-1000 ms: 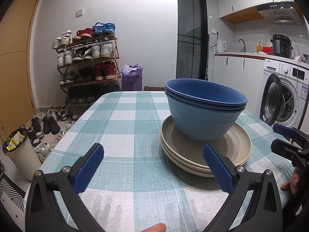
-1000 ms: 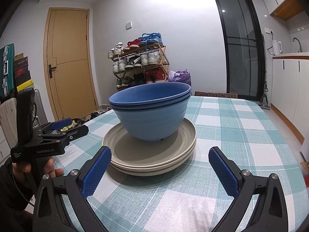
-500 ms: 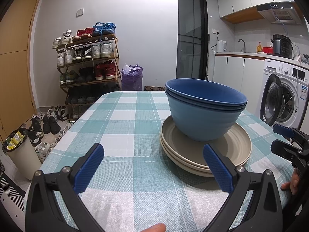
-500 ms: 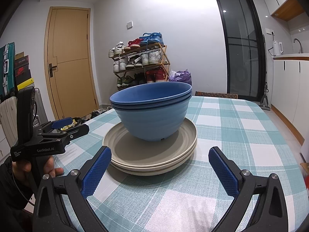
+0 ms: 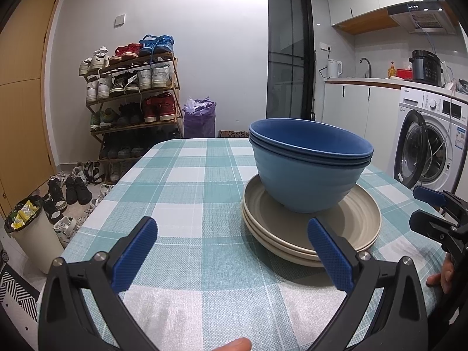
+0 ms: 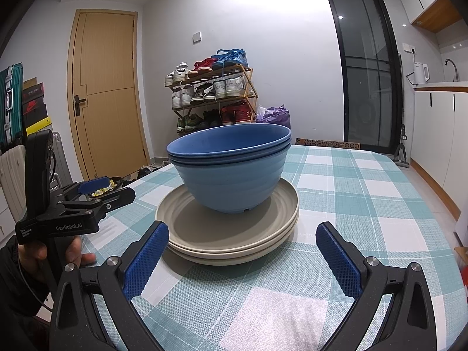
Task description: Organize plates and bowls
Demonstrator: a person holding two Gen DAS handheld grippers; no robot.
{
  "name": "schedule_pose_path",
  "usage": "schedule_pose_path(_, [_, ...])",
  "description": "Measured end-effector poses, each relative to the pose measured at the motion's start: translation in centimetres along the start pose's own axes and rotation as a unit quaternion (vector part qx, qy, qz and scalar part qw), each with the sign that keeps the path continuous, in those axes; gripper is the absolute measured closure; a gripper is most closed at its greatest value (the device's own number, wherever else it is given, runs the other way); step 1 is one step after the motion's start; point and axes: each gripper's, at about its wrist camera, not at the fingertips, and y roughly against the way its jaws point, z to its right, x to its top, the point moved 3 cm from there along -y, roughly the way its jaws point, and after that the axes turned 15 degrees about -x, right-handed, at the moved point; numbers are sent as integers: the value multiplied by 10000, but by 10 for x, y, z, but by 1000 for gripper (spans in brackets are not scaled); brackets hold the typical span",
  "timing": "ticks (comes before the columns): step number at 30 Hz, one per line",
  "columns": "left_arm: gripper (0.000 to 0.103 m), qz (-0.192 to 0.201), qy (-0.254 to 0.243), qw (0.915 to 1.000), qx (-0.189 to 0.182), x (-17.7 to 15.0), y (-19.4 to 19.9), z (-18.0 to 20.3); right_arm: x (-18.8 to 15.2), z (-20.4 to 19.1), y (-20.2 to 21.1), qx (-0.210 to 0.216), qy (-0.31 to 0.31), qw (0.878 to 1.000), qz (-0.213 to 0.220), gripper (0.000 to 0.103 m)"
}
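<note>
left wrist: bowls beyond spread fingers

Support: a table covered by a teal-and-white checked cloth.
On the cloth: a stack of beige plates, toward the right side in the left wrist view.
On the plates: nested blue bowls, upright, resting in the top plate.
Plate count: at least two rims show.
</note>
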Motion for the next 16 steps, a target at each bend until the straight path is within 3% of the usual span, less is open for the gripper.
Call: schedule_pose_path(16, [0, 15, -38, 10000, 40, 0, 2, 0, -2, 1, -1, 2, 45, 10000, 2, 1])
